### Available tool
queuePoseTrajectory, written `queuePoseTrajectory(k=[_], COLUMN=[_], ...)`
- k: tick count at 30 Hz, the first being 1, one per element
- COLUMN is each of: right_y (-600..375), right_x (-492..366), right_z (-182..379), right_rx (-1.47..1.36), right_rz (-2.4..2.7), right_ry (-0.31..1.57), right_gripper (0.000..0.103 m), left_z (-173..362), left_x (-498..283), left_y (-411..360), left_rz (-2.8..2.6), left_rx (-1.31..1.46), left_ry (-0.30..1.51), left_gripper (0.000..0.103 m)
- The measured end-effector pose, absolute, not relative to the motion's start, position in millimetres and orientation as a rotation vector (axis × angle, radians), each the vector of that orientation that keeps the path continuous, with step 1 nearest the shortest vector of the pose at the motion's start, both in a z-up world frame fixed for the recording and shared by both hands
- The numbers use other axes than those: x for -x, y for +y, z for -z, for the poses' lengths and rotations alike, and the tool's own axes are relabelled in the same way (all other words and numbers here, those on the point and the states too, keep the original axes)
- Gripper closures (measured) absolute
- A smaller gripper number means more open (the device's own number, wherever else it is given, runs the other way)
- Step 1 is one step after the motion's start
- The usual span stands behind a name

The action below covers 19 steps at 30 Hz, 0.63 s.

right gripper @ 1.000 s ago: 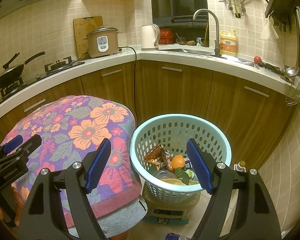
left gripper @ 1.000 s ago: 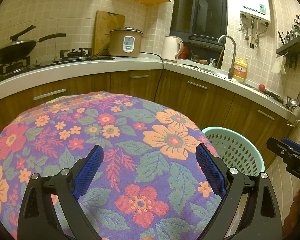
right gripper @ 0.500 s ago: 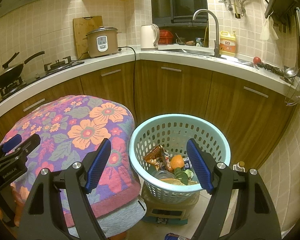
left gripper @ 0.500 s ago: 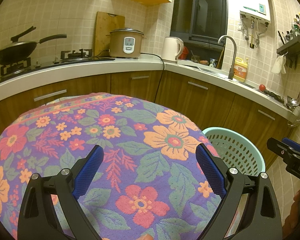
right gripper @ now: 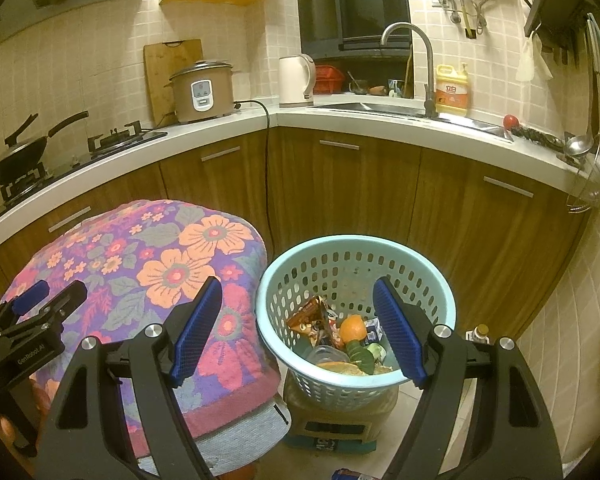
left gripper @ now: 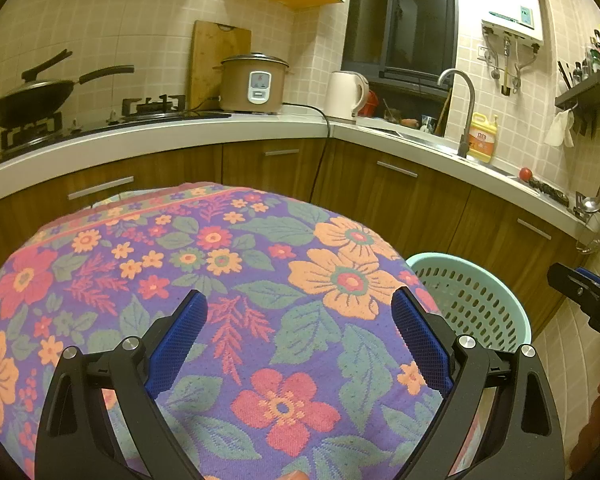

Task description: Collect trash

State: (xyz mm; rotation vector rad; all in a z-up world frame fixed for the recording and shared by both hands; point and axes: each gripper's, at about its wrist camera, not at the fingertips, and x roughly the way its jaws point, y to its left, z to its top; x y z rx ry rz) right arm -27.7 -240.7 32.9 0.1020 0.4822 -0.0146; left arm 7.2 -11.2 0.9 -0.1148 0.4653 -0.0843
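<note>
Nothing has moved: both tongs, left (left gripper: 299, 322) and right (right gripper: 298, 316), gape empty over the floral cloth (left gripper: 228, 280) beside kitchen cabinets (right gripper: 340, 188).

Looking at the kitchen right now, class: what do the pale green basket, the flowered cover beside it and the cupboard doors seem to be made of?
Basket: probably moulded plastic, matt, with even rows of punched slots in its wall.
Flowered cover: woven cloth, towel-like, with a nubbly, dull texture and a woven-in pattern.
Cupboard doors: wood or wood-look laminate, with dark streaky grain and a slight sheen; which one cannot be told.

Left tongs (left gripper: 300, 328) spread wide, empty, above floral cloth (left gripper: 228, 264), teal basket (left gripper: 476, 304) beside it
</note>
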Motion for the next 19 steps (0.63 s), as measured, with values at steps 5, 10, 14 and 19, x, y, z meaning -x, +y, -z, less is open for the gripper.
queuePoseTrajectory(k=[5, 10, 14, 19], right_y=[-237.9, -237.2, -237.5, -239.2], right_x=[27.7, 28.2, 28.2, 28.7], right_z=[-32.3, -31.8, -31.3, -30.0], right_rx=[-0.095, -0.091, -0.098, -0.097], right_rz=[0.011, 0.009, 0.010, 0.016], right_ry=[0.485, 0.484, 0.487, 0.489], right_gripper=[0.029, 0.029, 0.029, 0.029], left_z=[-2.6, -4.1, -5.7, -7.9], left_x=[-6.7, -7.6, -4.5, -8.0], left_y=[-9.5, -9.5, -9.9, -8.3], left_rz=[0.085, 0.092, 0.072, 0.070], left_rx=[0.113, 0.106, 0.095, 0.103], left_ry=[0.464, 0.460, 0.461, 0.466], left_gripper=[0.012, 0.013, 0.012, 0.012])
